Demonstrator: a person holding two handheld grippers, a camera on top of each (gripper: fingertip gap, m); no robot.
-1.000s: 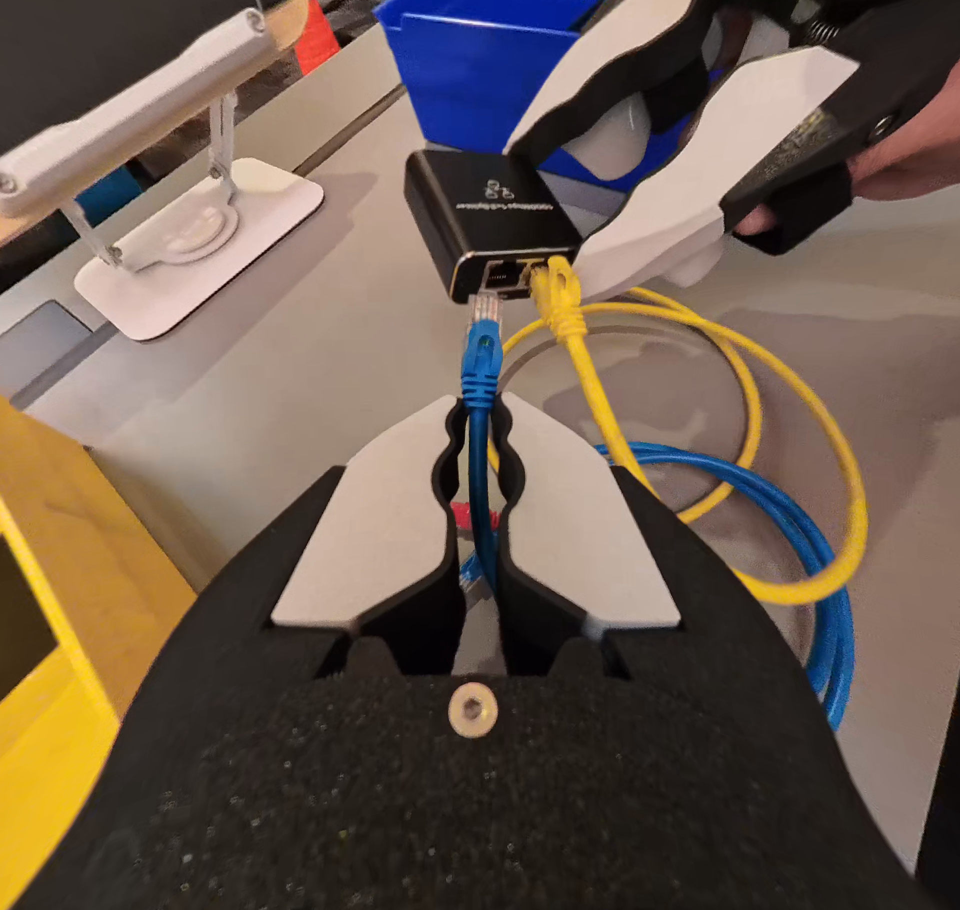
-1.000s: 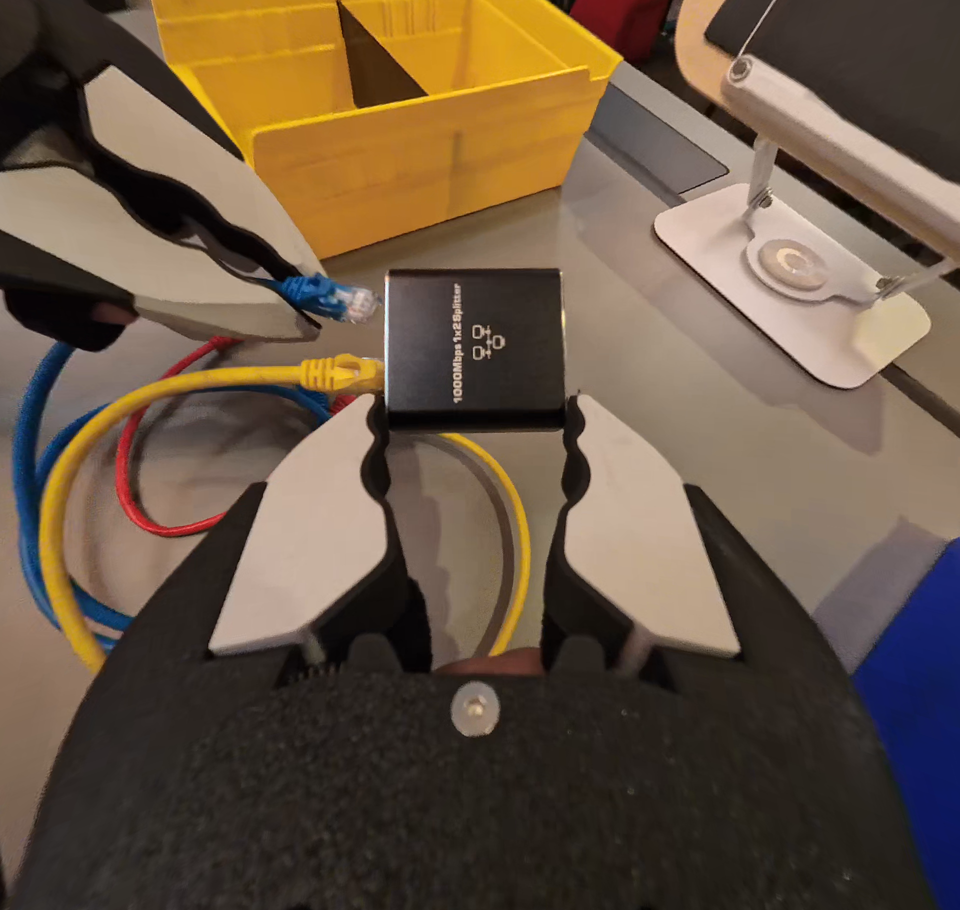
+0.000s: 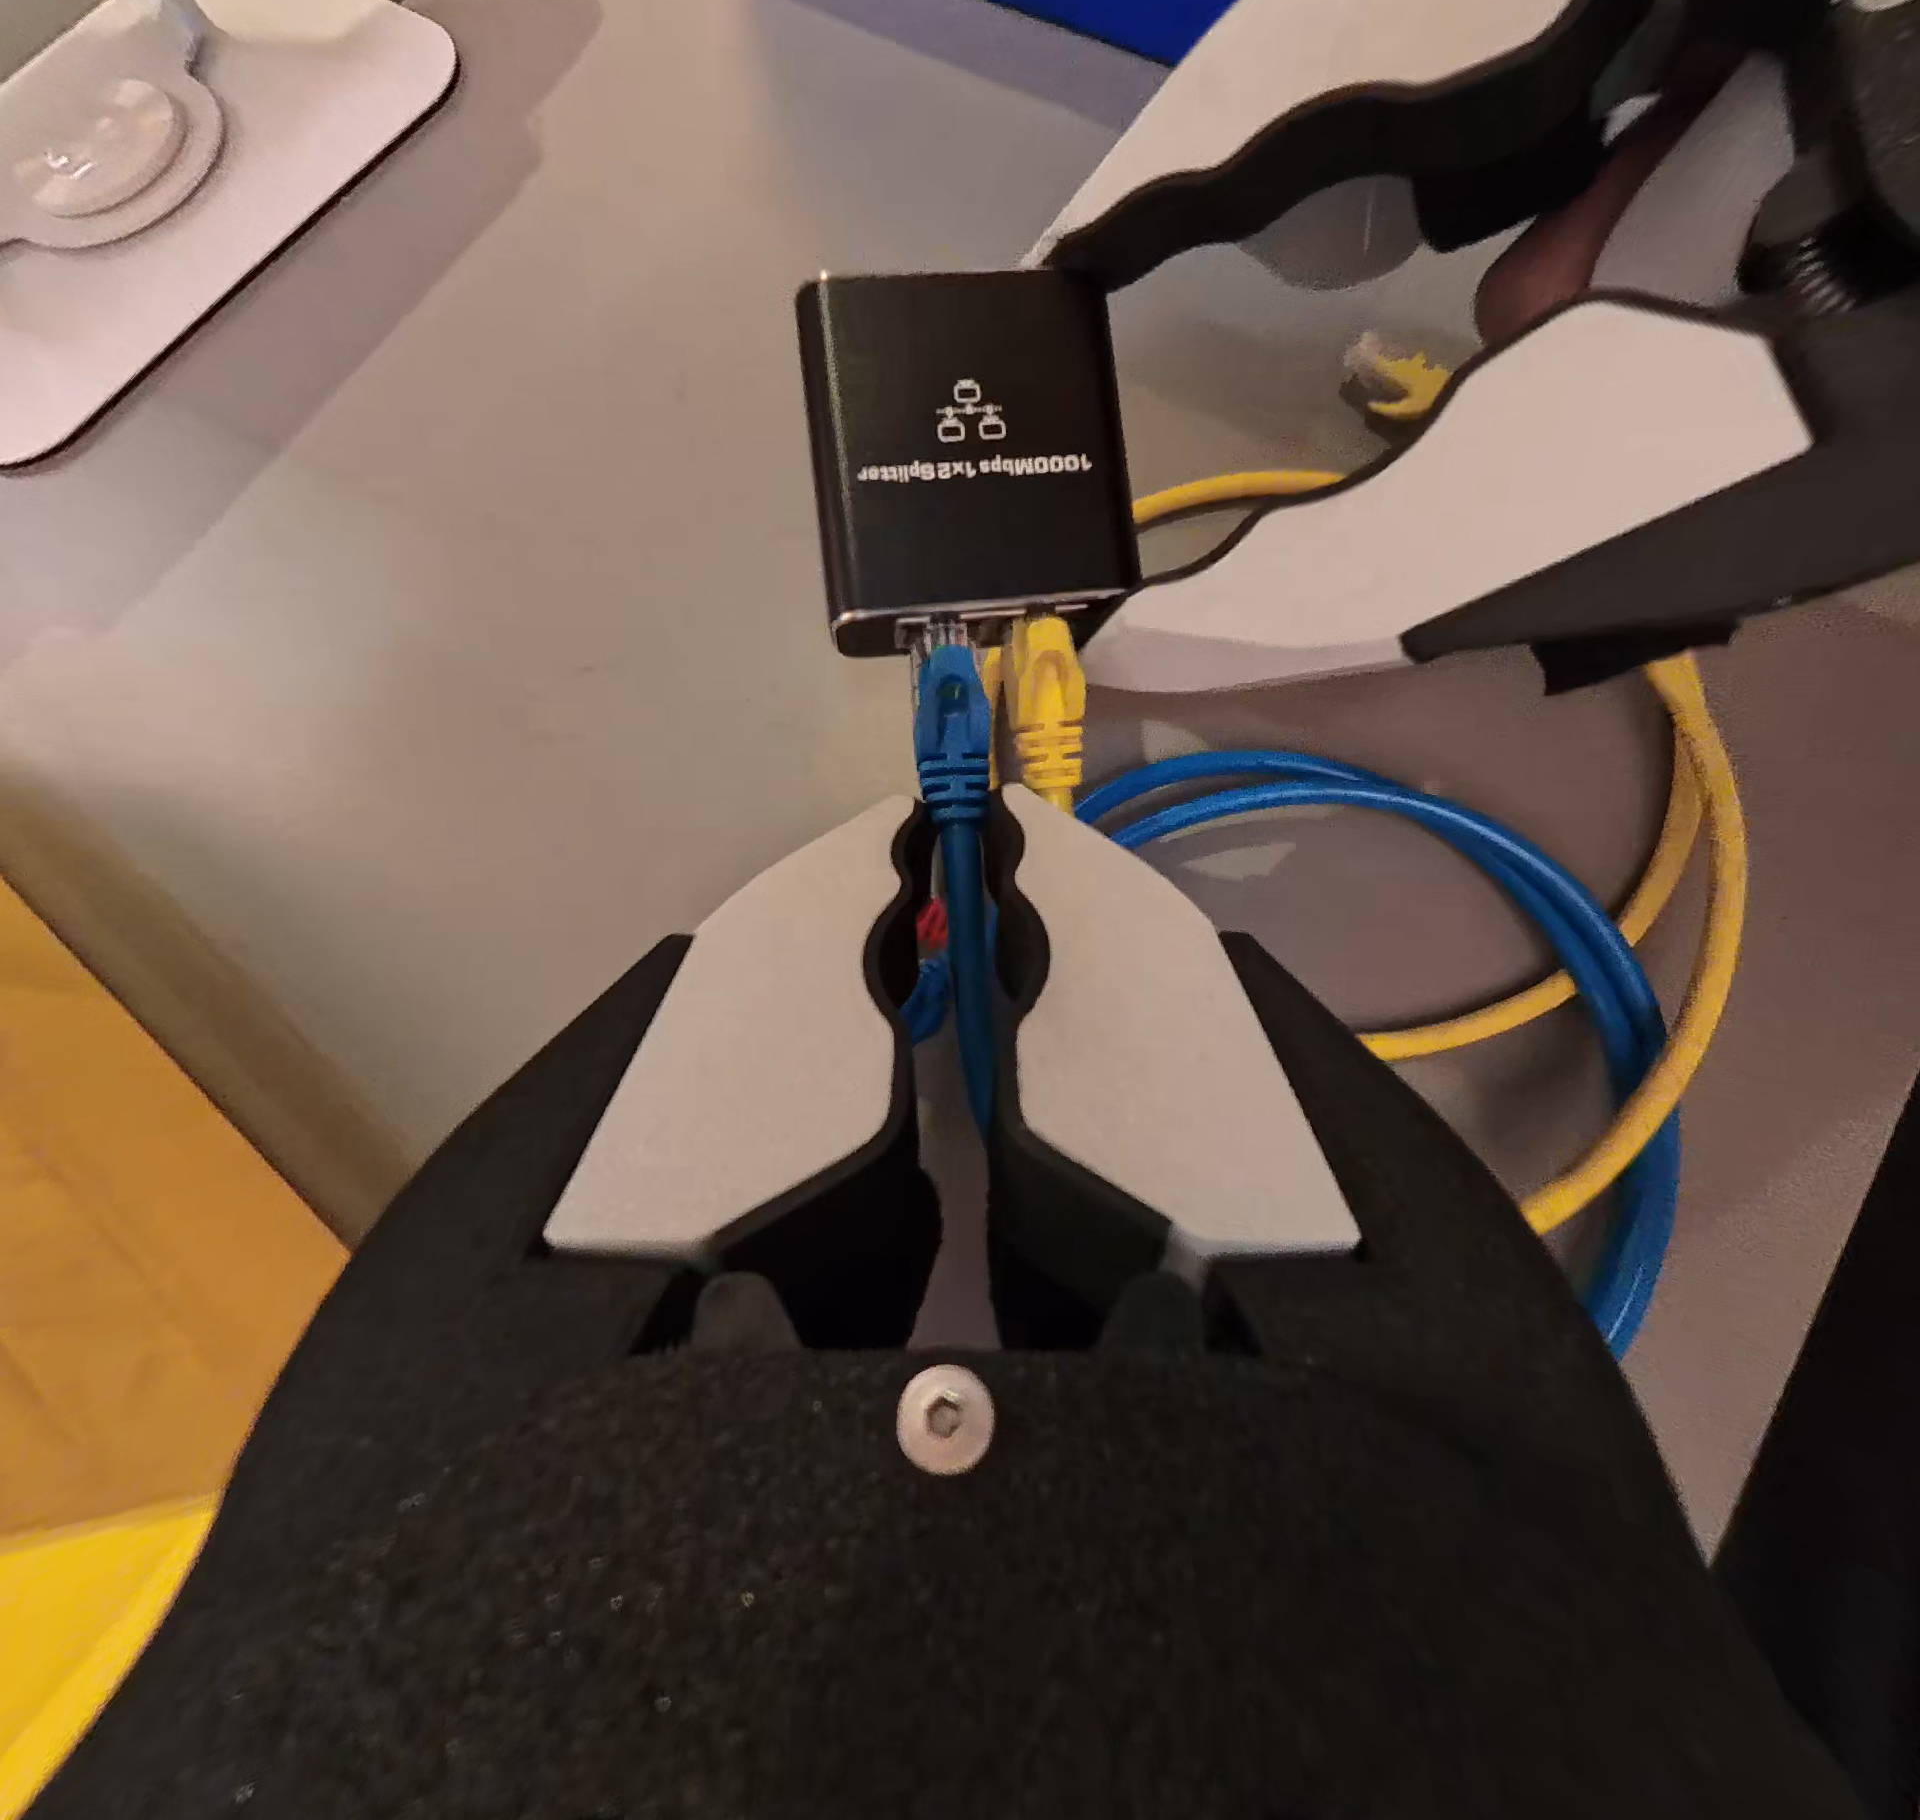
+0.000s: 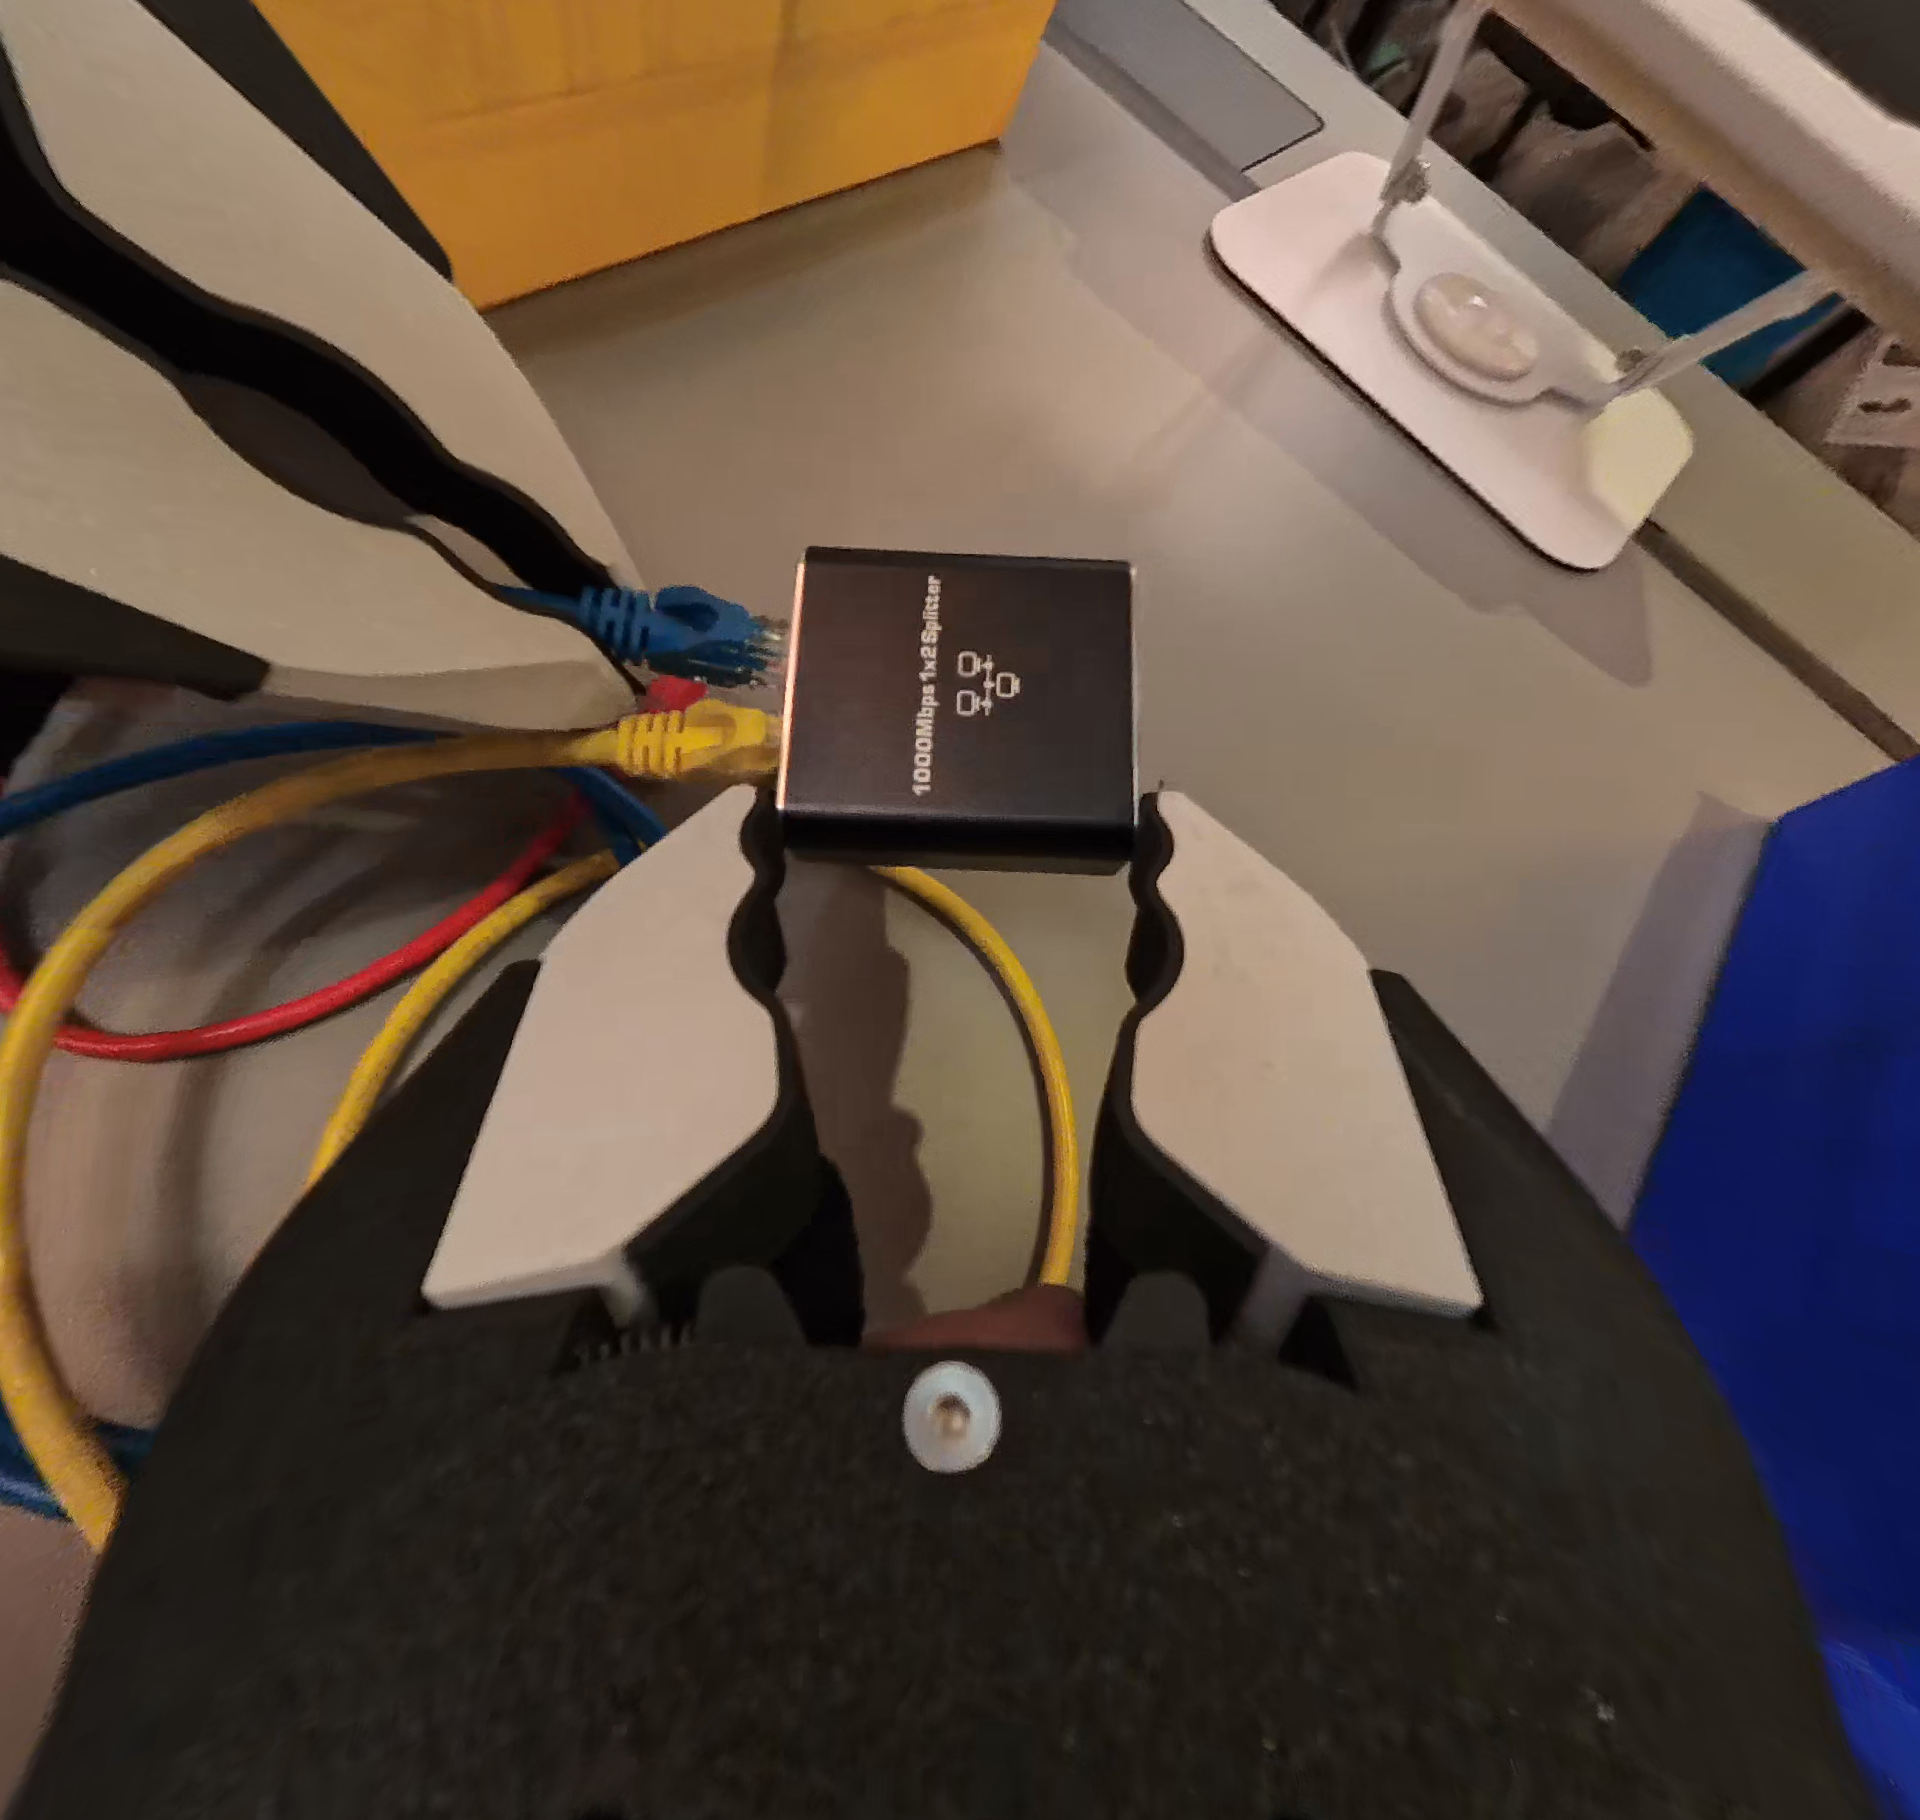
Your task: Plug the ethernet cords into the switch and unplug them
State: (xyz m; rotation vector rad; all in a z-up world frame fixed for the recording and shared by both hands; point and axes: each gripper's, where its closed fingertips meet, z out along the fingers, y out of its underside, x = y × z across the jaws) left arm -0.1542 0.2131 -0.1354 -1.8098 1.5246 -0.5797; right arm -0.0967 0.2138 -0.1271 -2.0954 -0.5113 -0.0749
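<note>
Yellow cord (image 3: 1044, 705) sits plugged into the switch (image 4: 961, 695) pinched in my right claw (image 4: 956, 825), while my left claw (image 3: 961, 825), clamped on the blue cord (image 3: 951, 721), has its plug only entering the port.

The left claw (image 3: 961, 825) is pinched tight on the blue cord (image 3: 964, 897), which runs out between its 2 fingertips. The right claw (image 4: 958, 814) stands wider, its 2 fingers clamped against opposite sides of the black switch (image 4: 961, 690), reaching in across the left claw's front.
</note>
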